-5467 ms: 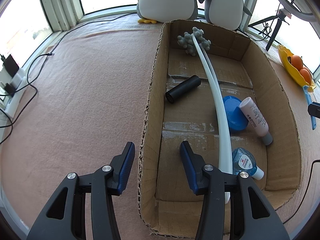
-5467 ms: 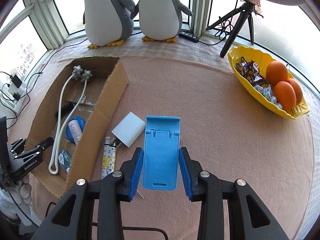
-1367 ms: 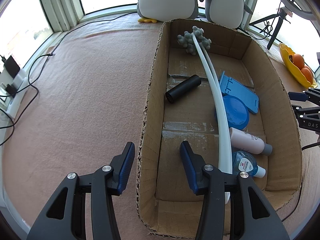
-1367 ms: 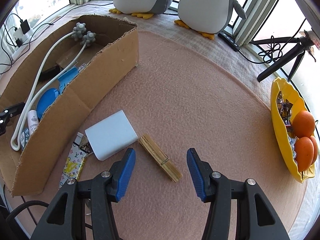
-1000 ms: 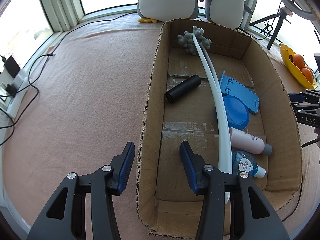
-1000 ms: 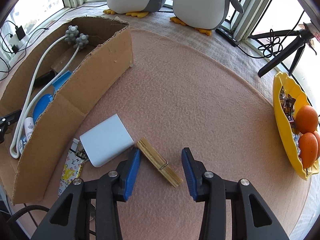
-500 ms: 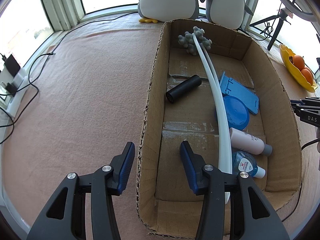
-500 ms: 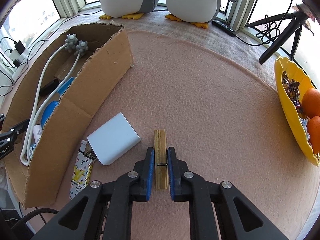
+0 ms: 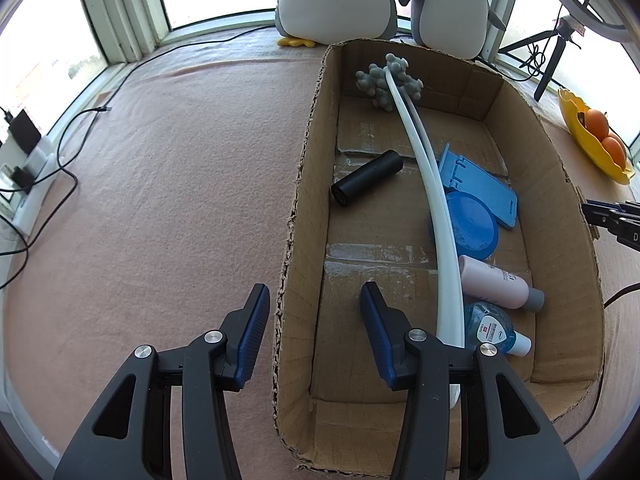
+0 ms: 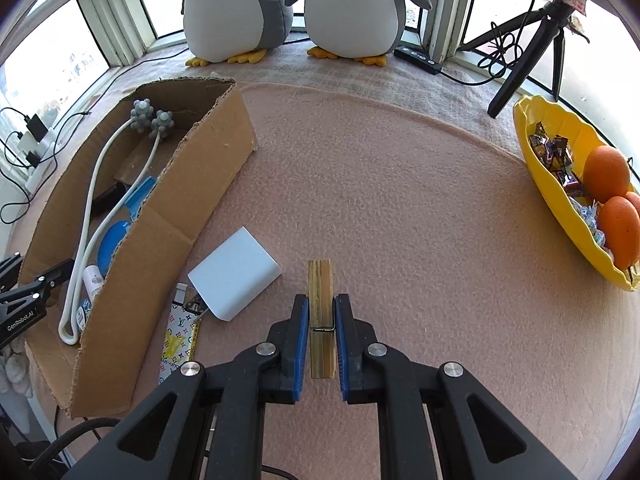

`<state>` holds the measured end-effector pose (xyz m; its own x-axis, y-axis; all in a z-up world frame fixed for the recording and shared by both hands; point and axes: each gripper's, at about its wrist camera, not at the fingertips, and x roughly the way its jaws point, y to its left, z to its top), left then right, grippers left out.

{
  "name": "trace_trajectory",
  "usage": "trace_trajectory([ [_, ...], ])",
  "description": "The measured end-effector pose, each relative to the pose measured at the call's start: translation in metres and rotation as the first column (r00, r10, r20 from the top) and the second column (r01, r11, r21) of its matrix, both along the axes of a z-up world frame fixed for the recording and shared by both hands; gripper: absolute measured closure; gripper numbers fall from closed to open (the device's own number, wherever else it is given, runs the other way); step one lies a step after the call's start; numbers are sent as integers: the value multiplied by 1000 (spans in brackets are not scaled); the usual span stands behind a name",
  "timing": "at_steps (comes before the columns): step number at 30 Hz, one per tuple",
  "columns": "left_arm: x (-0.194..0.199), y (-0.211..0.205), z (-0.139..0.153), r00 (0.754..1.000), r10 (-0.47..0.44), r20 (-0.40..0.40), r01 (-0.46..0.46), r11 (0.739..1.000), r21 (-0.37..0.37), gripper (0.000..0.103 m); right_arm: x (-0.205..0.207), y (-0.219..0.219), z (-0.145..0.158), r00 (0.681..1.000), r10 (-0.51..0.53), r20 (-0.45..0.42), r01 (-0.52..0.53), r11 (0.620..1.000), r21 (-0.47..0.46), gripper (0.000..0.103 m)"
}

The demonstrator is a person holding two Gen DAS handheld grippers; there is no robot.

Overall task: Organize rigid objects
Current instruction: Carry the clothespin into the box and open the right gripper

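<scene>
My right gripper (image 10: 321,310) is shut on a wooden clothespin (image 10: 320,284), held just above the pink mat. A white box (image 10: 234,279) and a patterned lighter (image 10: 179,338) lie to its left, beside the cardboard box (image 10: 160,240). My left gripper (image 9: 315,316) is open, straddling the left wall of the cardboard box (image 9: 300,208). Inside lie a black cylinder (image 9: 366,178), a white massager (image 9: 432,208), a blue phone stand (image 9: 478,184), a blue lid (image 9: 472,224), a pink bottle (image 9: 500,284) and a blue bottle (image 9: 490,328).
Two plush penguins (image 10: 296,4) stand at the back by the window. A yellow bowl (image 10: 560,200) with oranges and sweets is at the right. A black tripod (image 10: 532,40) stands behind it. Cables and a power strip (image 9: 28,168) lie at the far left.
My right gripper closed on the clothespin and has lifted it slightly, turned in line with the fingers. The left gripper has not moved.
</scene>
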<state>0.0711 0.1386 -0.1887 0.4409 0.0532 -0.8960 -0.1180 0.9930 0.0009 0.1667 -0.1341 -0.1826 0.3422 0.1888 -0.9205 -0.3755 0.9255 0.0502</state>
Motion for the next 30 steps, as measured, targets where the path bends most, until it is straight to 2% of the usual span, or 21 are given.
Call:
trace_trajectory([
  [12,1,-2,0,1000,0,1,0,1000,1,56,-17,19,43,997,8,82,-11,999,31,91],
  [23,1,-3,1,1000,-1,2,1,1000,3,56,-33,63,74,987,97,127,-107,992,73,91],
  [30,1,-3,1,1000,-1,2,1,1000,2,56,-36,97,79,979,152,135,-165,983,86,91],
])
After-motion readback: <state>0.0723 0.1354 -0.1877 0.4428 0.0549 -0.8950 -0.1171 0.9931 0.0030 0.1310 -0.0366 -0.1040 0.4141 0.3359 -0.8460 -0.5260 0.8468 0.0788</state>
